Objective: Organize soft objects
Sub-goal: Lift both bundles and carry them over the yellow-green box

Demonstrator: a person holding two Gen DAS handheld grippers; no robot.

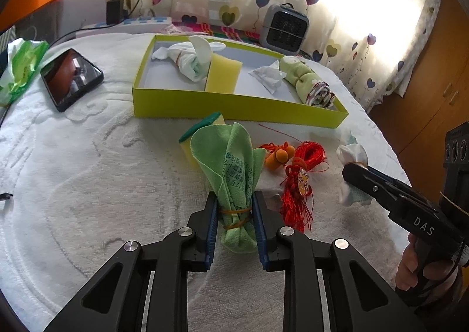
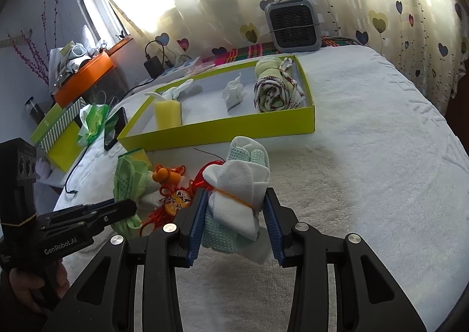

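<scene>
Gripping a banded green cloth bundle (image 1: 234,185), the left gripper (image 1: 234,206) has its jaws clenched on it. Jaws of the right gripper (image 2: 234,208) clasp a white sock bundle (image 2: 237,194) near the yellow-green box (image 2: 217,129).

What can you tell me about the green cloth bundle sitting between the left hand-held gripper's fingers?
The green cloth bundle is a light green, microfibre-looking cloth with dark printed characters, gathered and tied near its lower end with a thin rubber band. Its free end fans open toward the yellow-green box. It lies on the white towel-like cover, partly over a yellow sponge with a green top. The left hand-held gripper is shut on it at the band.
</scene>
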